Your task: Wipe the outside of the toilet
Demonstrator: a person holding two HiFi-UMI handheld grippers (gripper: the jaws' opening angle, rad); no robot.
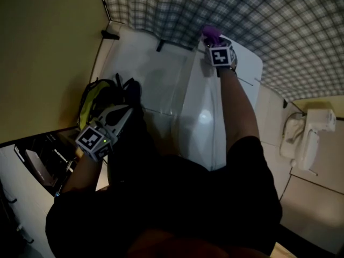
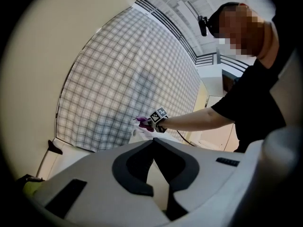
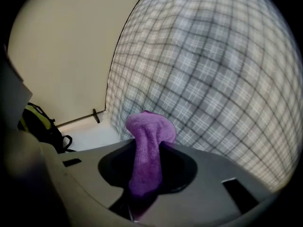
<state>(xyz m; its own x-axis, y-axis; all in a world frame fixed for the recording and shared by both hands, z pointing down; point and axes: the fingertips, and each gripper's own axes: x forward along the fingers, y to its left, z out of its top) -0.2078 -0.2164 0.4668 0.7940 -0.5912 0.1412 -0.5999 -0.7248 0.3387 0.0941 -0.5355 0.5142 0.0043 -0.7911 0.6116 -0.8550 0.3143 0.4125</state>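
Observation:
The white toilet (image 1: 201, 122) stands in the middle of the head view, its far end against a plaid wall. My right gripper (image 1: 212, 41) is stretched out over that far end, shut on a purple cloth (image 1: 210, 34). In the right gripper view the cloth (image 3: 147, 150) bulges up between the jaws and hangs over their tips. From the left gripper view, the right gripper (image 2: 150, 123) and its cloth (image 2: 142, 121) show ahead at the wall. My left gripper (image 1: 126, 110) hangs left of the toilet above a backpack, its tips (image 2: 154, 140) together with nothing held.
A black and yellow backpack (image 1: 102, 98) lies on the white floor (image 1: 145, 74) left of the toilet. The plaid wall (image 1: 269, 15) runs behind, a beige wall (image 1: 48, 52) on the left. A white fixture (image 1: 306, 136) hangs at the right. A dark box (image 1: 40, 160) sits lower left.

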